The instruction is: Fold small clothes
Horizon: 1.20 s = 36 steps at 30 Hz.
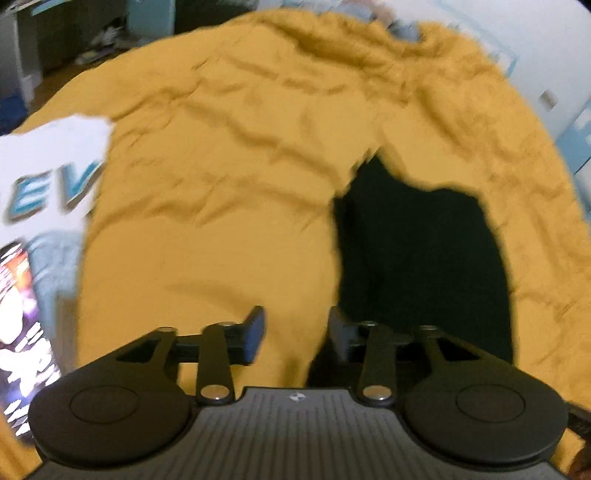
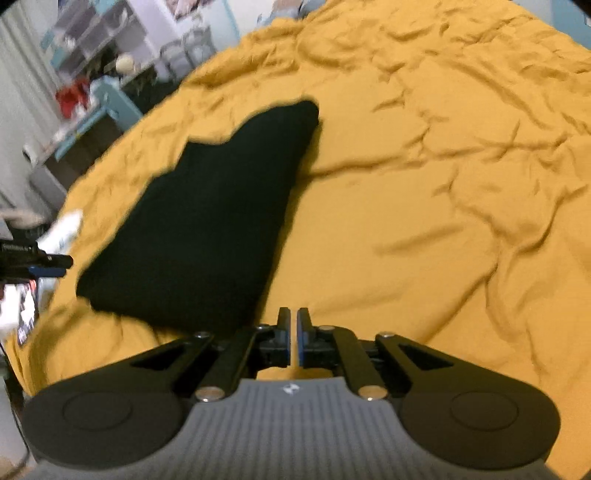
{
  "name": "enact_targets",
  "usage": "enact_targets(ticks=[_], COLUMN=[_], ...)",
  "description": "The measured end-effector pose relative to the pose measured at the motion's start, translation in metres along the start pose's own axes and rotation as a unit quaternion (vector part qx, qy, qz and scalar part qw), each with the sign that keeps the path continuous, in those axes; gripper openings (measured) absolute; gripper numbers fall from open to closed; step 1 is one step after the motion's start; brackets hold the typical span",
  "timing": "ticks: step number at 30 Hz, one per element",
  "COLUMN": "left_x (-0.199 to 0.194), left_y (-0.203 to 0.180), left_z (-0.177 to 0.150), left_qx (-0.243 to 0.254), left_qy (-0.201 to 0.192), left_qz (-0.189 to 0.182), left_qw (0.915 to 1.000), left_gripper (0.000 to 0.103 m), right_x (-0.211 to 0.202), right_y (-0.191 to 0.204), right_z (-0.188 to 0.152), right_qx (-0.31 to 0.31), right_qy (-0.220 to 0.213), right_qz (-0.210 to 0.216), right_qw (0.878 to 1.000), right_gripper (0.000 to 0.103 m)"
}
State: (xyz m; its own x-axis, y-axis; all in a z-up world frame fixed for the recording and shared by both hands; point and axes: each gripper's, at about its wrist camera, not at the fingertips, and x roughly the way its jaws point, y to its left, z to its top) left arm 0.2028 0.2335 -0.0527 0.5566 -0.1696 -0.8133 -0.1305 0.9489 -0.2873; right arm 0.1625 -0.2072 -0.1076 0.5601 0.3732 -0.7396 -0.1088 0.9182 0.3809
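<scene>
Mustard-yellow bedding (image 2: 424, 206) covers the bed, rumpled all over, with cluttered shelves (image 2: 92, 33) off at the room's far edge. You have one black garment (image 2: 207, 221) lying on it, already folded into a compact, thick-looking slab with one uneven far edge; it sits flat on the bedding and neither tool touches it. Your left gripper (image 1: 295, 334) hovers just at the garment's near corner with its jaws apart and nothing between them. Your right gripper (image 2: 293, 332) is beside the garment's near right edge, jaws drawn together on nothing. To me this reads as the end of the fold on the black piece: it looks released and finished. Off to the left lies a small heap of other clothes: one white garment with blue lettering (image 1: 48, 173), one pale blue piece (image 1: 55, 266) under it, and one dark printed piece (image 1: 18, 332), so three that I can count, though blur may hide more. Your next move likely calls for swinging left, parting the right jaws, and pinching an edge of the white one to drag it onto open bedding.
</scene>
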Motion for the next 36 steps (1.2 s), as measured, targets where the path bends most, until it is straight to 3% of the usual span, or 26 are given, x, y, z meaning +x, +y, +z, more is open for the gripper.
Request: enact_targets(ticks=[1, 2, 4, 6, 7, 11, 17, 25, 26, 28, 29, 30, 31, 33, 34, 36], left_x=[0.003, 0.007, 0.020, 0.037, 0.047, 0.087, 0.143, 0.176, 0.179, 0.185, 0.188, 0.189, 0.190, 0.187, 0.183, 0.171], left_y=[-0.001, -0.003, -0.007, -0.009, -0.009, -0.001, 0.023, 0.030, 0.030, 0.028, 0.027, 0.025, 0.022, 0.019, 0.017, 0.012], left_z=[0.005, 0.009, 0.016, 0.023, 0.027, 0.040, 0.051, 0.063, 0.064, 0.066, 0.066, 0.067, 0.067, 0.067, 0.068, 0.069], left_qx=[-0.004, -0.006, -0.008, -0.013, -0.015, -0.029, -0.091, -0.125, -0.126, -0.136, -0.140, -0.140, -0.139, -0.139, -0.138, -0.130], left_qy=[-0.015, -0.027, -0.037, -0.038, -0.035, -0.014, 0.030, 0.018, 0.018, 0.020, 0.022, 0.022, 0.021, 0.019, 0.011, -0.006], left_qz=[-0.023, -0.041, -0.069, -0.088, -0.094, -0.108, -0.160, -0.224, -0.233, -0.244, -0.244, -0.238, -0.236, -0.234, -0.233, -0.231], left_qw=[0.9996, 0.9987, 0.9969, 0.9953, 0.9948, 0.9937, 0.9825, 0.9663, 0.9641, 0.9599, 0.9594, 0.9610, 0.9616, 0.9620, 0.9626, 0.9644], left_gripper=[0.068, 0.069, 0.078, 0.084, 0.087, 0.089, 0.091, 0.092, 0.091, 0.071, 0.066, 0.057, 0.041, 0.024, 0.021, 0.020], right_x=[0.001, 0.003, 0.010, 0.019, 0.025, 0.050, 0.095, 0.153, 0.160, 0.173, 0.179, 0.185, 0.189, 0.194, 0.194, 0.190], right_y=[-0.002, -0.003, -0.004, -0.004, -0.005, -0.009, -0.028, -0.062, -0.065, -0.068, -0.068, -0.069, -0.070, -0.070, -0.069, -0.064], right_z=[0.006, 0.010, 0.019, 0.028, 0.033, 0.049, 0.074, 0.104, 0.107, 0.112, 0.114, 0.115, 0.116, 0.118, 0.120, 0.125], right_qx=[0.006, 0.009, 0.014, 0.024, 0.033, 0.059, 0.135, 0.251, 0.261, 0.273, 0.276, 0.279, 0.283, 0.287, 0.278, 0.253], right_qy=[-0.007, -0.014, -0.025, -0.029, -0.030, -0.028, -0.023, -0.030, -0.032, -0.031, -0.029, -0.027, -0.028, -0.027, -0.029, -0.037], right_qz=[-0.002, -0.003, 0.001, 0.016, 0.027, 0.059, 0.112, 0.173, 0.183, 0.197, 0.198, 0.200, 0.204, 0.208, 0.207, 0.202], right_qw=[1.000, 1.000, 1.000, 0.999, 0.999, 0.996, 0.984, 0.952, 0.947, 0.941, 0.940, 0.939, 0.937, 0.935, 0.938, 0.945], right_gripper=[0.011, 0.028, 0.042, 0.044, 0.050, 0.063, 0.065, 0.063, 0.062, 0.057, 0.052, 0.049, 0.040, 0.031, 0.019, 0.013])
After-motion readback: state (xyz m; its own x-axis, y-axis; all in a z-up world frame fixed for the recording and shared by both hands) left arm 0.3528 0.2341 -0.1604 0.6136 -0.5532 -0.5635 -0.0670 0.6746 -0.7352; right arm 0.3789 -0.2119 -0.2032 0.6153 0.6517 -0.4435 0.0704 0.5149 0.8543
